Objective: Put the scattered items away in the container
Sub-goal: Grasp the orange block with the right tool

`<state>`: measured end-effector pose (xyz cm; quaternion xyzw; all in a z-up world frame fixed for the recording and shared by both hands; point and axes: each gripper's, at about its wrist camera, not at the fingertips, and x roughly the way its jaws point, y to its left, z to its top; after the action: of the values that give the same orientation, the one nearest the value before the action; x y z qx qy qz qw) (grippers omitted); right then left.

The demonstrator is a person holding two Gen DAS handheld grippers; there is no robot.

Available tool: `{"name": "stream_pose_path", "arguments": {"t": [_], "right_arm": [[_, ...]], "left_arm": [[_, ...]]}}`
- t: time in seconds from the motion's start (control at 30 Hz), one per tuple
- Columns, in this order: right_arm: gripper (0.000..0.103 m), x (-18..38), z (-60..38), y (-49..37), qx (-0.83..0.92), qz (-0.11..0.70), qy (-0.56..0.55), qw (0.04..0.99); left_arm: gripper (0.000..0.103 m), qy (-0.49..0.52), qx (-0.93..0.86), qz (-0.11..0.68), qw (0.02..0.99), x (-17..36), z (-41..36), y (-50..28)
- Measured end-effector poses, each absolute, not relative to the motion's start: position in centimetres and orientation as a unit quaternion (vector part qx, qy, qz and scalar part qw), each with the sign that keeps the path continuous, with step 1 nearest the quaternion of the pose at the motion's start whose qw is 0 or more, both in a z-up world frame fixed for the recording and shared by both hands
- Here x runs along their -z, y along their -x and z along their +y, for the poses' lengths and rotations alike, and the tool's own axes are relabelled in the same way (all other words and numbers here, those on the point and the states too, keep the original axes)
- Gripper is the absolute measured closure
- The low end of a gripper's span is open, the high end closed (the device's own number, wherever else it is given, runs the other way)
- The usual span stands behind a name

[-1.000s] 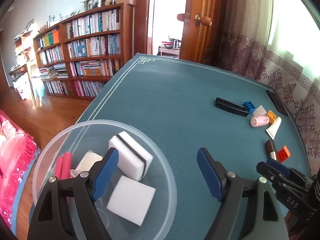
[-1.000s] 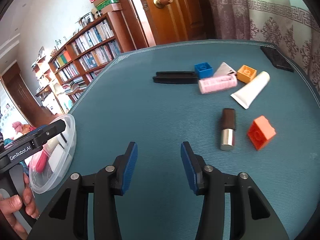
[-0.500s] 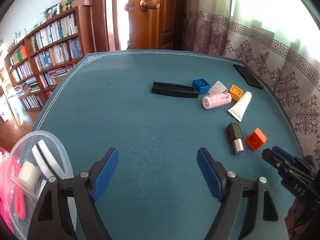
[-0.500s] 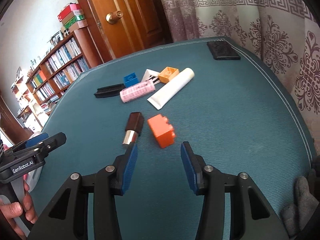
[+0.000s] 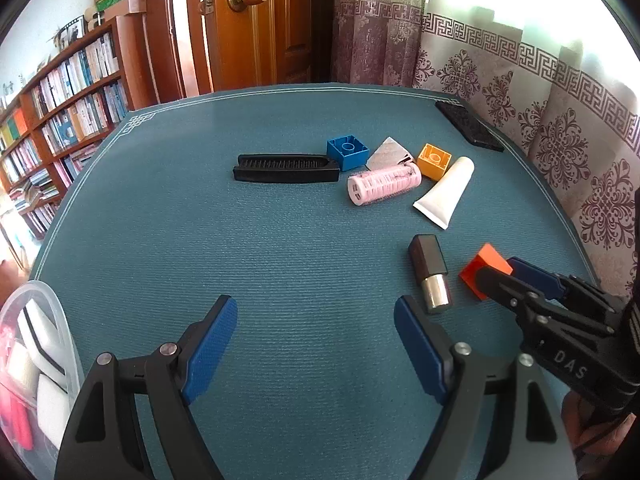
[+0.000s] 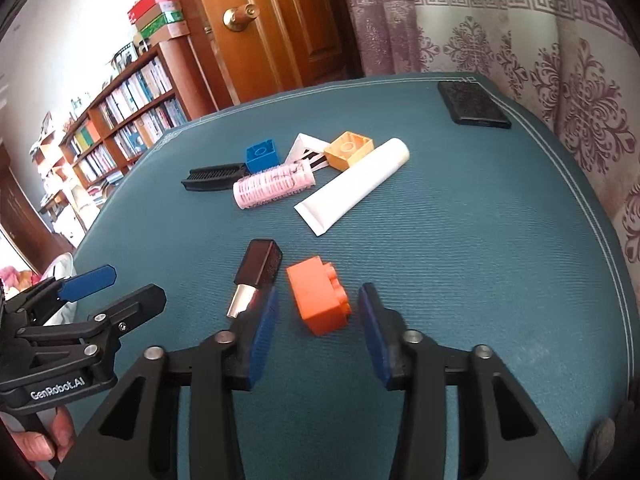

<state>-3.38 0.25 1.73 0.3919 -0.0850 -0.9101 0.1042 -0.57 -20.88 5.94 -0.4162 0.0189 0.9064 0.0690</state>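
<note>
An orange brick lies on the blue tablecloth between the open fingers of my right gripper, which touch nothing. A black and silver lipstick lies just left of it. Farther back lie a pink hair roller, a white tube, a blue brick, a yellow-orange brick, a white card and a black comb. My left gripper is open over bare cloth, with the lipstick to its right. The clear container with white sponges sits at the far left.
A black phone-like slab lies at the far right corner of the table. The table edge curves close on the right, with curtains behind it. A bookshelf and a wooden door stand beyond the far edge. A hand holds each gripper handle.
My left gripper swung right, away from the container, toward the scattered items. My right gripper moved forward until its fingers straddle the orange brick.
</note>
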Motion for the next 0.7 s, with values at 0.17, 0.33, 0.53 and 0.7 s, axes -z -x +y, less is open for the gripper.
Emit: {"name": "stream_pose_path", "arguments": {"t": [0.17,0.33,0.53,0.7], "right_arm": [[0.077,-1.0,0.2,3.6,0.907,-0.091,-0.396,0.107],[0.078,-1.2,1.0,3.0,0.913,-0.098,-0.384,0.095],[0.078,-2.0,3.0,2.3,0.923,-0.121,-0.361,0.055],[0.078,-1.6,4.5,2.3,0.919,-0.143,-0.366,0.036]], "left_arm": [[0.019,0.422,-0.904,0.015,0.067,-5.5,-20.6,1.0],[0.019,0.424,-0.903,0.015,0.073,-5.2,-19.8,1.4],[0.019,0.418,-0.903,0.029,0.091,-5.2,-17.6,1.9],[0.019,0.419,-0.901,0.036,0.104,-4.5,-16.0,2.8]]}}
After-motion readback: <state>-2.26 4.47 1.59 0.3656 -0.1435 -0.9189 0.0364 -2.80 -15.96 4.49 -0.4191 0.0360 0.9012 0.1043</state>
